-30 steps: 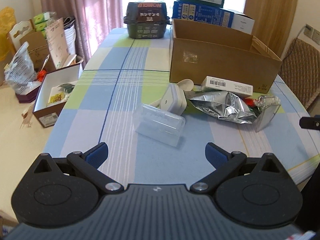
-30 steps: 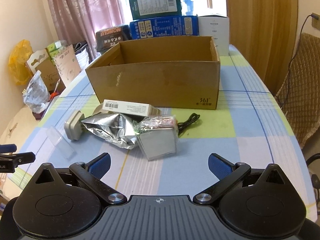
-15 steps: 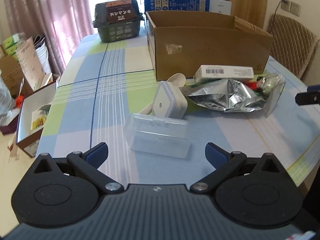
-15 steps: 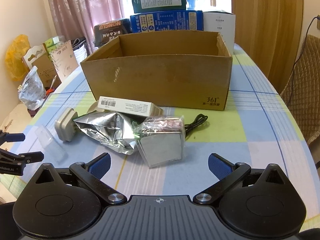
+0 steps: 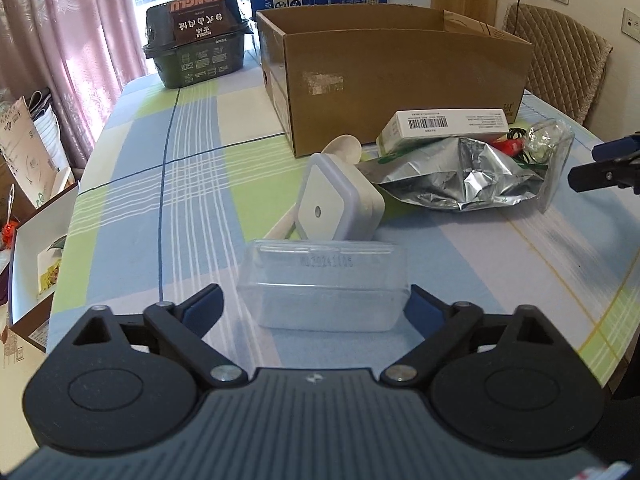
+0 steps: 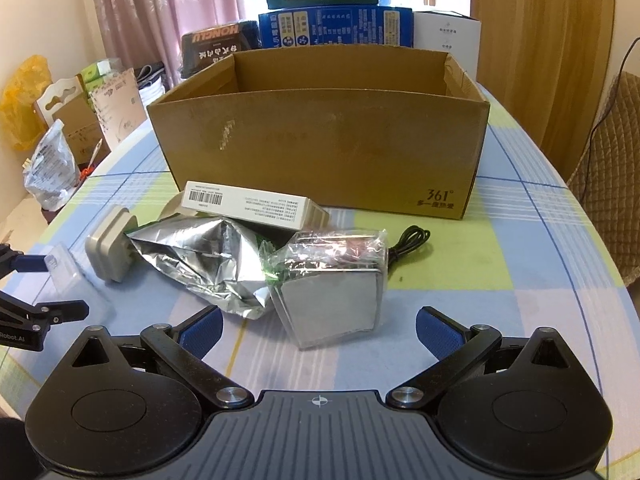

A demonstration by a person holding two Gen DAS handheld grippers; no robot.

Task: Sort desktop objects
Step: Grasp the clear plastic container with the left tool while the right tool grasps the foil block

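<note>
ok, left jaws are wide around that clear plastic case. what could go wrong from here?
1. The clear plastic case is thin-walled and smooth; when the left gripper closes, it may flex or squirt out forward.
2. The square white plug-in night light sits just beyond the case, so pushing further forward could shove it into the crumpled silver foil pouch.
3. The right gripper, also open, faces the plastic-wrapped metal tin nearby; both reaching together could clash.

— Carrying it all? Table under a blue, green and white checked cloth (image 6: pixel 520 240).

— Lying on it? Open brown cardboard box (image 6: pixel 320 136), clear plastic case (image 5: pixel 324 288), white square plug-in gadget (image 5: pixel 340 204), crumpled silver foil bag (image 6: pixel 208 256), black coiled cable (image 6: pixel 412 240).
</note>
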